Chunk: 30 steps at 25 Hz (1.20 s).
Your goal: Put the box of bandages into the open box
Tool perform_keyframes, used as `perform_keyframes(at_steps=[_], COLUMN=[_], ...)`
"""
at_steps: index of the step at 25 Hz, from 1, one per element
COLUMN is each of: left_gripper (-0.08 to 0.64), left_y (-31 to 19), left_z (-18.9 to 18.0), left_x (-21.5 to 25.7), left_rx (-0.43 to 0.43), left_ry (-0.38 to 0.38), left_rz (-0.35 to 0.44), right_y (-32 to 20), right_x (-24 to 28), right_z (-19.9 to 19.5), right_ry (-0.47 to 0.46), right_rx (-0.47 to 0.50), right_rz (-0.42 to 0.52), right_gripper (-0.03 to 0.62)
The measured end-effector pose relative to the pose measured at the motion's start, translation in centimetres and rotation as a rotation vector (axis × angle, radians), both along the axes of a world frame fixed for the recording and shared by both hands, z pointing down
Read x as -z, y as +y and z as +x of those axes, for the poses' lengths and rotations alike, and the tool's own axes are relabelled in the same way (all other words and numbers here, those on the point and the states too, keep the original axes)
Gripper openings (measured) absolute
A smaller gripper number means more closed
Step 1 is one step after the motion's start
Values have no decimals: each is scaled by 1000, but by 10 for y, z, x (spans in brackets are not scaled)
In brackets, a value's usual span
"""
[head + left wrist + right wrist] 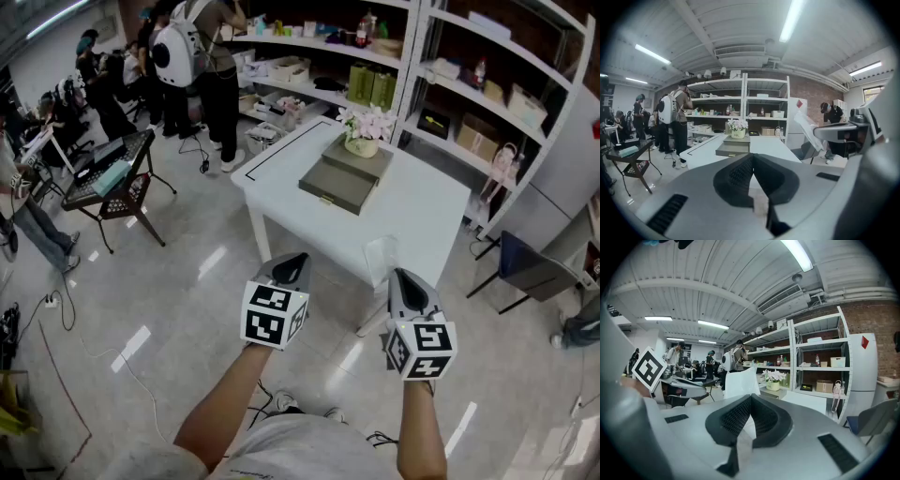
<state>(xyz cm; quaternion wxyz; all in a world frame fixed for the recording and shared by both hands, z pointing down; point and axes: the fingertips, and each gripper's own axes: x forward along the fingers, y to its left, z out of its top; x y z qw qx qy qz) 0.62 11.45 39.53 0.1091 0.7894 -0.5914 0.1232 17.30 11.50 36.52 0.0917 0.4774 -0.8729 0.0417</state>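
Hovering over the floor short of the white table (422, 211), both hand-held grippers are clenched on nothing. The left gripper (292, 256) has its jaws meeting tip to tip, and the right gripper (401, 275) has its jaws pressed together the same way. Toward the table's far side lies a flat grey box (339, 180), with a pot of pale flowers (364, 139) at its far end. A clear plastic bag (380, 255) stands at the table's near edge, just ahead of the right gripper. Which item on the table is the bandage box cannot be told from here.
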Motion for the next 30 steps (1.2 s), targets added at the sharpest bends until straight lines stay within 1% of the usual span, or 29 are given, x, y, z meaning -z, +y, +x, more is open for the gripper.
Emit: perform_keyframes(at_steps=[3, 8, 15, 21, 30], left_gripper=[2, 3, 3, 3, 2], left_y=[-8, -23, -40, -65, -125], left_z=[-12, -24, -41, -48, -41], left_x=[-3, -6, -13, -25, -27], left_rx=[-8, -44, -65, -49, -17], left_ry=[-5, -13, 0, -4, -13], left_rz=[1, 5, -9, -34, -43], right_y=[-8, -16, -33, -61, -131], right_x=[0, 0, -3, -11, -17], right_z=[-12, -28, -38, -49, -51], right_ry=[-12, -5, 17, 11, 5], right_rx=[-17, -40, -63, -31, 25], right_rz=[-3, 7, 1, -9, -21], right_gripper=[5, 6, 6, 5, 5])
